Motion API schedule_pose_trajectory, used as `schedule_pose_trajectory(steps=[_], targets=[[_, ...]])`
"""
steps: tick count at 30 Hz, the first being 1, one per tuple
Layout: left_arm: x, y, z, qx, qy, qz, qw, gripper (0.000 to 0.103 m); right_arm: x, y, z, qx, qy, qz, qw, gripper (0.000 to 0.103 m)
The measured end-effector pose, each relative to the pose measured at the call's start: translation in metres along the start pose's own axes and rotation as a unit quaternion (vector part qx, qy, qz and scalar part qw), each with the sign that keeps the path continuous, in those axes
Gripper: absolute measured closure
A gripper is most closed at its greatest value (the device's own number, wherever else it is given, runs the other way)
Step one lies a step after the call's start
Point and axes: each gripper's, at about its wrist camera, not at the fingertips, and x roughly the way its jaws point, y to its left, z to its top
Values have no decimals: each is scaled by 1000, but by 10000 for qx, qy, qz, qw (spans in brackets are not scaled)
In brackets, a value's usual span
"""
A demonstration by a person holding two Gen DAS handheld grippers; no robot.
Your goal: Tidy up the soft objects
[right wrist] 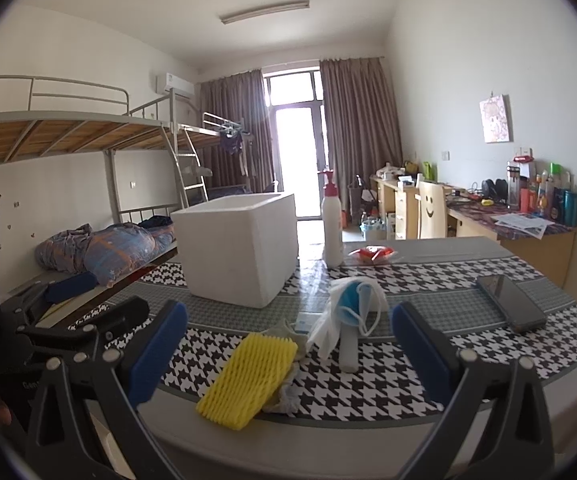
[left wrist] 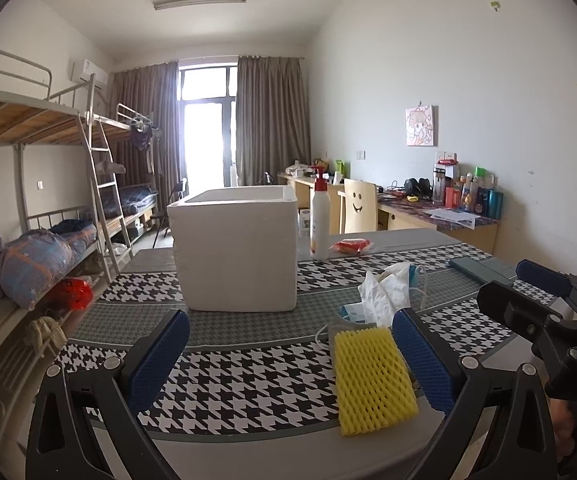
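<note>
A yellow foam net sleeve lies near the table's front edge, also in the right wrist view. Behind it lie a white tissue and a blue face mask, with a pale cloth partly under the sleeve. A white foam box stands open-topped further back. My left gripper is open and empty, its right finger beside the sleeve. My right gripper is open and empty above the sleeve and mask; it also shows in the left wrist view.
A white pump bottle and a red packet stand behind the box. A dark phone lies at the right on the houndstooth table cover. Bunk beds are left of the table, desks at the right wall.
</note>
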Motion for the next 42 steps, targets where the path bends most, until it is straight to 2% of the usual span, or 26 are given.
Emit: schedule_pose_trajectory(steps=[14,18,30,42], targets=[[1,1,0,-37,-57,87,9999,1,-2,0,1,-18,-6,-5,10000,0],[5,3,1,-87,27,-10,10000,1,1,2,1,-31,21,20,10000,0],[13,8,1,-117,82,43,9999,1,8,0,1,-59,64,3,10000,0],[30,12,3,-137,330,-217,9991,1,27,-8,3,-73,279,-157,9995,0]])
